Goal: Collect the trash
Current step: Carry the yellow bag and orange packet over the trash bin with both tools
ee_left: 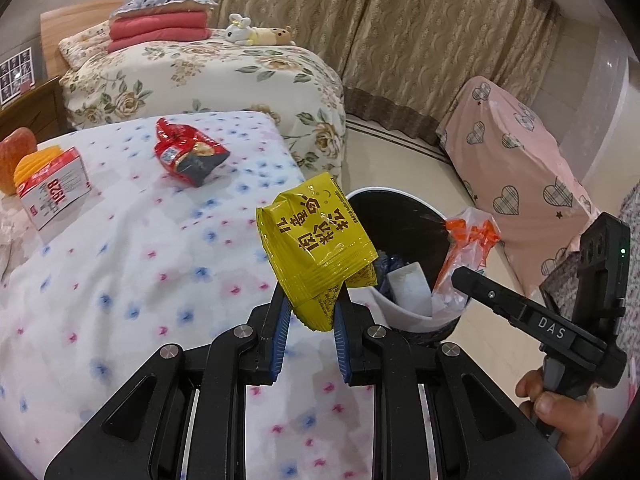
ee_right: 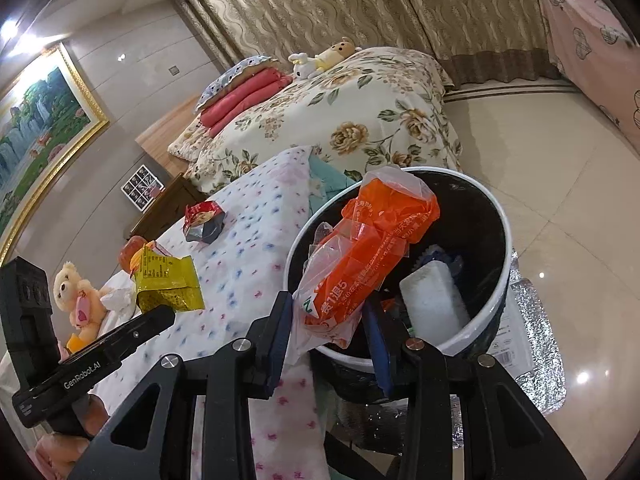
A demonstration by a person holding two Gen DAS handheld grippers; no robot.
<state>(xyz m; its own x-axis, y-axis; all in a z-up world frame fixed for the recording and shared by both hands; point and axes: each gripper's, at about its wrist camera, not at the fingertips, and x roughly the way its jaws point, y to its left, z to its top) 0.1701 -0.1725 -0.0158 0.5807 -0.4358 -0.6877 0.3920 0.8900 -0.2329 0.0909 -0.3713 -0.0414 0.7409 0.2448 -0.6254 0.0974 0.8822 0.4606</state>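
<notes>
My left gripper (ee_left: pixel 310 300) is shut on a yellow snack packet (ee_left: pixel 316 240) and holds it above the bed's edge, just left of the trash bin (ee_left: pixel 416 316). The packet also shows in the right wrist view (ee_right: pixel 168 280). My right gripper (ee_right: pixel 330 316) is shut on an orange and clear plastic bag (ee_right: pixel 360 256) and holds it over the near rim of the bin (ee_right: pixel 500 280). The bag also shows in the left wrist view (ee_left: pixel 468 244). The bin holds a white block (ee_right: pixel 434 300) and blue trash. A red snack packet (ee_left: pixel 188 152) lies on the dotted bedspread (ee_left: pixel 120 260).
A red and white box (ee_left: pixel 54 188) and fruit (ee_left: pixel 16 156) lie at the bed's left. A floral bed (ee_left: pixel 200 76) stands behind. A pink covered seat (ee_left: pixel 516 160) is to the right. A teddy bear (ee_right: pixel 78 300) and a silver foil bag (ee_right: pixel 536 340) show in the right wrist view.
</notes>
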